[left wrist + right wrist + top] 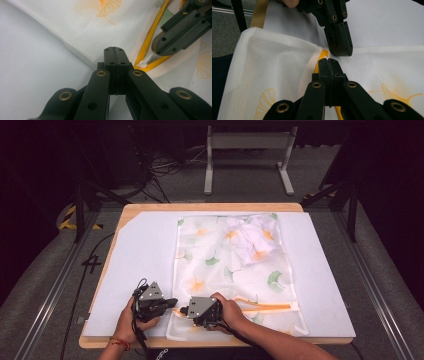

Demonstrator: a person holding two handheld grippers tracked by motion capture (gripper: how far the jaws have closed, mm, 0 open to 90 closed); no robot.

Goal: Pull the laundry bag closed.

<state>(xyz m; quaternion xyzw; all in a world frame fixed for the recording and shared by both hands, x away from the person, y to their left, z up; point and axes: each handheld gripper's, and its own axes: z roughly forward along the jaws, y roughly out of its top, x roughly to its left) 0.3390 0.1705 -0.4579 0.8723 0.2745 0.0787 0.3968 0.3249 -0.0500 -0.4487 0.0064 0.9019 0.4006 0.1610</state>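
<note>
Your right gripper pinches the orange zipper of the white mesh ginkgo-print laundry bag lying flat on the white board. Your left gripper, jaws pressed together, pins the bag's edge beside it. Looks like the zipping step: next, pull steadily along the track.

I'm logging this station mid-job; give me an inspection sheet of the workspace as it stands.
Surface: white mat on a wooden table.
Job's things: mesh bag lying flat, white garment inside at its far end; orange zipper near the front.
Clutter: nothing seen.
Grippers: left gripper shut at the bag's edge; right gripper shut on the zipper.
Cables: one trails from each gripper; more on the floor.
Surroundings: grey floor, metal stand.
</note>
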